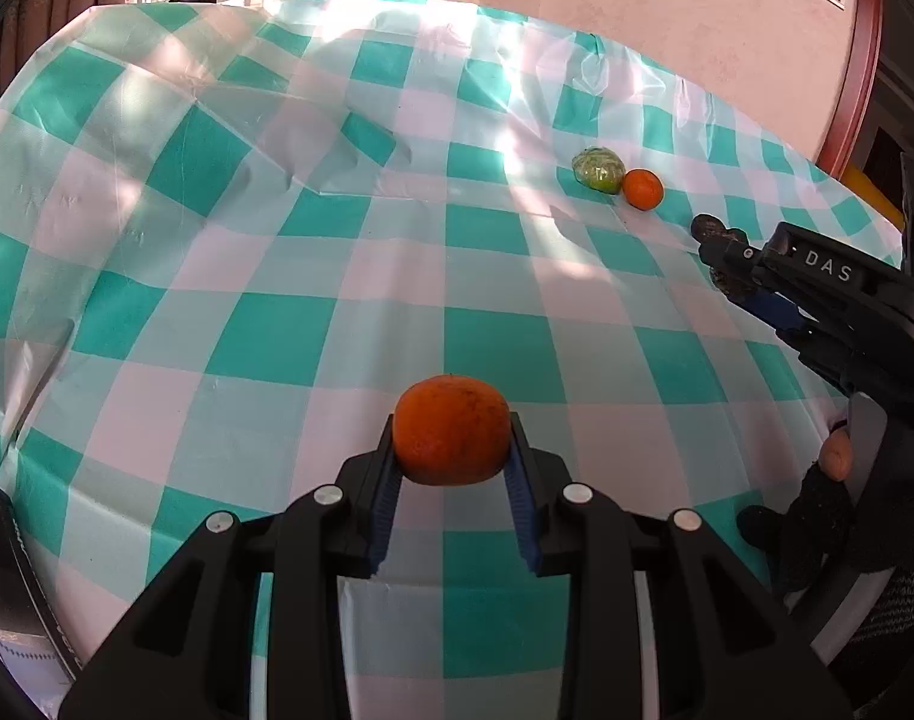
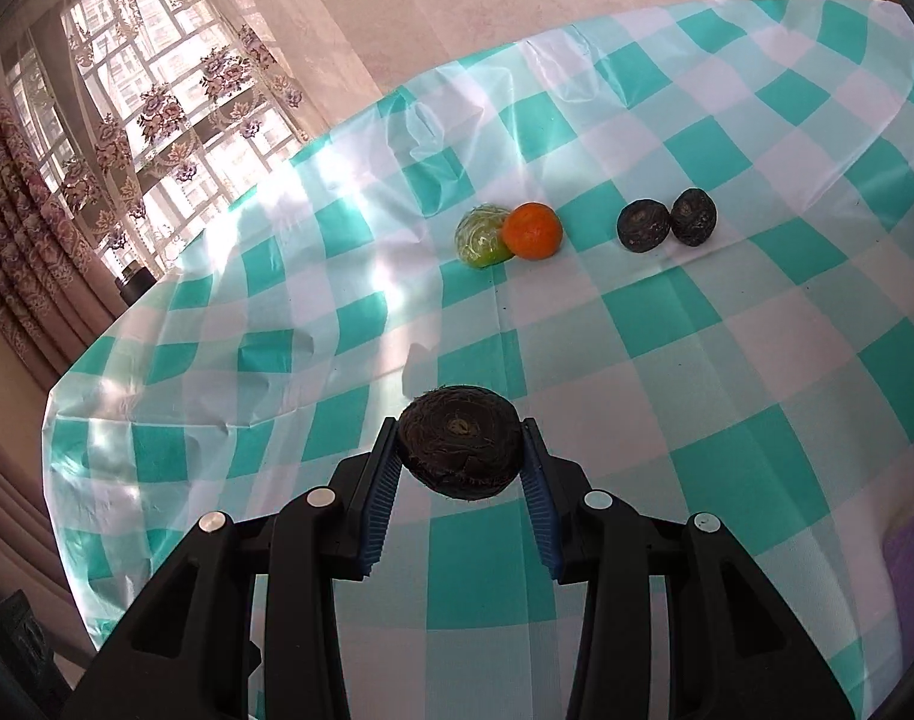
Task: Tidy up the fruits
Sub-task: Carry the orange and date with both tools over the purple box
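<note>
Between the left gripper's (image 1: pixel 450 468) fingers sat a clamped orange (image 1: pixel 450 429); the right gripper (image 2: pixel 461 468) likewise clenched a dark fruit (image 2: pixel 460 447).

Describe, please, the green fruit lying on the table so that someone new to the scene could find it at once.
Start from the table with the teal-and-white checked cloth and look toward its far side, nearer the curtained window. Two pairs of fruit lie there; the green fruit touches the orange in the pair closer to the window. It is the only green piece, with a shiny, streaked, wrapped-looking surface.
</note>
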Tool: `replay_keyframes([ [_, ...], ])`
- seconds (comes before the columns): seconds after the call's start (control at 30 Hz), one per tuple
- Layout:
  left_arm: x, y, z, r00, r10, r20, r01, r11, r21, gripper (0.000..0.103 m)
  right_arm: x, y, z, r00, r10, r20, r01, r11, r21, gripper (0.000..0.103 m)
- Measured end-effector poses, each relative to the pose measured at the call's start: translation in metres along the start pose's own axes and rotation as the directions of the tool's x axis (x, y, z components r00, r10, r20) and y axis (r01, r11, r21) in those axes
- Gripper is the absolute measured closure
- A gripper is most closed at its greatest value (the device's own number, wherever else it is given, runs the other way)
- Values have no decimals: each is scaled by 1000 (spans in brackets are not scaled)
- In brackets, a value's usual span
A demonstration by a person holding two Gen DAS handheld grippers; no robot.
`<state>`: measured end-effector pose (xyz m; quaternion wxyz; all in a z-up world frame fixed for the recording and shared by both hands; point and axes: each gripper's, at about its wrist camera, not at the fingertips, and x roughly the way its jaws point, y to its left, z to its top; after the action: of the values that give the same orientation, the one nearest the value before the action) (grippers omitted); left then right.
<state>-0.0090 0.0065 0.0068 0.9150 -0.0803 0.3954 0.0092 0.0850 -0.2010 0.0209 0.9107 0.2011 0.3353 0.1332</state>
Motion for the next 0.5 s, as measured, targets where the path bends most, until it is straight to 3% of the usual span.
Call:
replay_keyframes([
  [0.2,-11,6,-15,1000,-10,0,10,1000,11,71,-33,34,-28,999,-8,-36,4,991,-133,63],
  [0.5,-29,-5,-21,999,-35,23,33,998,48,71,-83,39,-45,1000,-11,-28,5,980,-200,63],
])
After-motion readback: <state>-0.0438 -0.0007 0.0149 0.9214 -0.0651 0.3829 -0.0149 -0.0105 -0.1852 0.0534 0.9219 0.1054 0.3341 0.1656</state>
